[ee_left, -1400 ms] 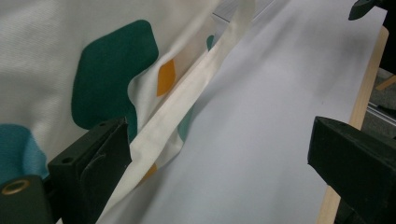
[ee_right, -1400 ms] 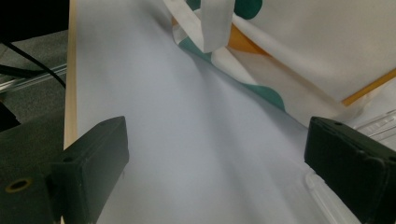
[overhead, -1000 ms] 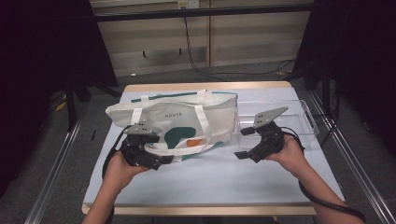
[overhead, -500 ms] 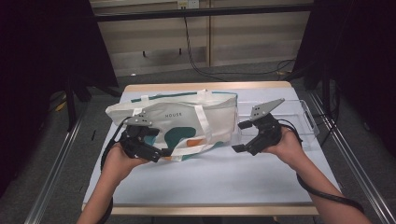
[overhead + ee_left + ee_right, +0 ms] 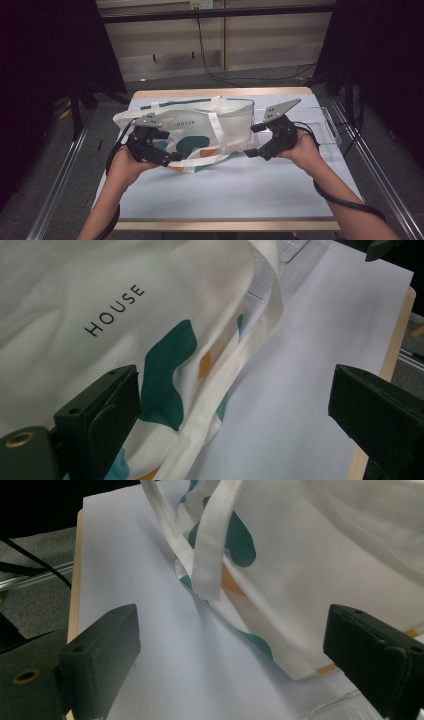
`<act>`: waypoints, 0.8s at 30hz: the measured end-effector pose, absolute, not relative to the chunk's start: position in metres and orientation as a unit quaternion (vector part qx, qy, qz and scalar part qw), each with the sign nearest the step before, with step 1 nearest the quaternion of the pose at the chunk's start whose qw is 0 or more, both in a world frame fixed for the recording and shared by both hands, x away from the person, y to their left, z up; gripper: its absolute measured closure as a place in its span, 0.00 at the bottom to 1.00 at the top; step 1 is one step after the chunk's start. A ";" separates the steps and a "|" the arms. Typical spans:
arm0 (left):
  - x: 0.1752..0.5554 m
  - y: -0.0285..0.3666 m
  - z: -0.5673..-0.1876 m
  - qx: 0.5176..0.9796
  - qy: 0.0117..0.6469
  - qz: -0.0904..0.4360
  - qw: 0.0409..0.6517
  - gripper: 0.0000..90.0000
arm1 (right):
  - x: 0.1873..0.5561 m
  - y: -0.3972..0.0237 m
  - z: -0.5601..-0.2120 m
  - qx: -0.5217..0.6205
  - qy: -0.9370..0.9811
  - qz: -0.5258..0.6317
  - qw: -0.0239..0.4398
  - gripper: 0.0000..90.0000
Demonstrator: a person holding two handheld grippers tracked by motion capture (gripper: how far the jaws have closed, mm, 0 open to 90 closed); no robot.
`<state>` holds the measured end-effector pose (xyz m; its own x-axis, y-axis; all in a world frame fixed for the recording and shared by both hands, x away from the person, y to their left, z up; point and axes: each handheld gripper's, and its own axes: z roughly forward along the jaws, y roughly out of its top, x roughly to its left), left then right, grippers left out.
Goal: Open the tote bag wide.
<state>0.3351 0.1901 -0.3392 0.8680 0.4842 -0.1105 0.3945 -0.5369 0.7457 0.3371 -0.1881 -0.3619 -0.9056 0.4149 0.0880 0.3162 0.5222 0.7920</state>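
A white tote bag [image 5: 192, 131] printed HOUSE, with teal and orange blobs, lies across the far half of the table. My left gripper [image 5: 167, 146] stands open at the bag's left front. In the left gripper view the bag [image 5: 100, 300] and its hem lie between the wide-apart jaws of the left gripper [image 5: 235, 415], not pinched. My right gripper [image 5: 252, 141] stands open at the bag's right end. The right gripper [image 5: 235, 655] frames the bag's lower corner [image 5: 300, 645], with a white strap [image 5: 212, 545] hanging ahead.
The table [image 5: 240, 190] is covered with a pale sheet, bare on the near half. A clear plastic tray [image 5: 325, 127] sits at the right behind my right hand. Metal rails run along both sides of the table, and cables lie on the floor beyond.
Both grippers have moved a little forward and closer to the bag. Their jaws stay open, and the bag has barely shifted.
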 end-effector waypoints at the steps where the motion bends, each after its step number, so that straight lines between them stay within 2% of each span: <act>1: 0.336 0.190 -0.339 0.874 0.252 0.054 0.412 0.08 | 0.337 -0.187 -0.361 0.210 0.870 0.442 0.056 0.09; 24: 0.346 0.186 -0.331 0.879 0.246 0.055 0.404 0.08 | 0.353 -0.171 -0.347 0.212 0.867 0.448 0.058 0.11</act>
<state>0.3459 0.1863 -0.3305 0.8727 0.4776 -0.1018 0.3885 -0.5526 0.7373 0.3527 -0.1708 -0.3467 -0.9039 0.4183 0.0896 0.3150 0.5091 0.8010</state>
